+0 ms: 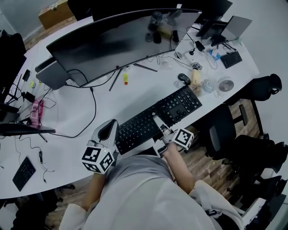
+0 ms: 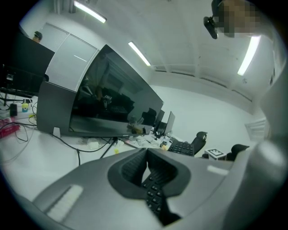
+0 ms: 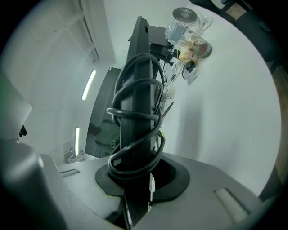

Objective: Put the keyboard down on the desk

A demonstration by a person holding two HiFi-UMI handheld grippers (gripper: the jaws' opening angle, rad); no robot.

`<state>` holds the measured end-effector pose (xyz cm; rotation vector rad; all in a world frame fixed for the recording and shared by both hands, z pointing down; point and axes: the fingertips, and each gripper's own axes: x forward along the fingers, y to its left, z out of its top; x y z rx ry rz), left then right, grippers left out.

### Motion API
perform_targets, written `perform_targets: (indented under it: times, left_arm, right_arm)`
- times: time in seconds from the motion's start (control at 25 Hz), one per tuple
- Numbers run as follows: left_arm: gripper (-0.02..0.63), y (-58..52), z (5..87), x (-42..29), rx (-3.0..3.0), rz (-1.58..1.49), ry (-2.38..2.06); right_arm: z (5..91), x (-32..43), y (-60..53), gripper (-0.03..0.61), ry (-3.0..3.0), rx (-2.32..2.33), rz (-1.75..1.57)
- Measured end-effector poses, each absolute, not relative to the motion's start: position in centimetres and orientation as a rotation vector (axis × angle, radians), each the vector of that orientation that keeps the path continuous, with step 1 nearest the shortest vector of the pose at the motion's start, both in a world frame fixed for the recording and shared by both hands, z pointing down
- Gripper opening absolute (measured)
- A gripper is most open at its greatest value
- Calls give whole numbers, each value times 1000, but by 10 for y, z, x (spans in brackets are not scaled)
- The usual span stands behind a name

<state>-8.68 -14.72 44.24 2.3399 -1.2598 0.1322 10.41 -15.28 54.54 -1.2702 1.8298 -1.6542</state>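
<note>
Black full-size keyboard (image 1: 180,105) was pinched in the right gripper (image 1: 158,122) over the white desk's (image 1: 139,90) front edge, evidently for lowering; left gripper (image 1: 111,125) beside it sat closed, empty.

No legible text, brand, number or sign in any view. Keyboard (image 1: 157,114): key legends too small to read; left gripper (image 1: 108,129) and right gripper (image 1: 158,120): marker cubes carry black-and-white square patterns only, no letters or digits; cardboard box (image 1: 56,12) at the far desk edge: no print that can be made out; monitor (image 1: 121,40): screen dark, no visible logo.
</note>
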Motion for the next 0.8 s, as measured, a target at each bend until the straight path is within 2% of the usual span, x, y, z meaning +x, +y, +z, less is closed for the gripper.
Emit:
perform_targets:
  times: [0.8]
  left_arm:
    - [0, -158, 458, -90, 2275, 172, -1256]
  right_arm:
    - [595, 89, -180, 94, 1671, -1198, -1811]
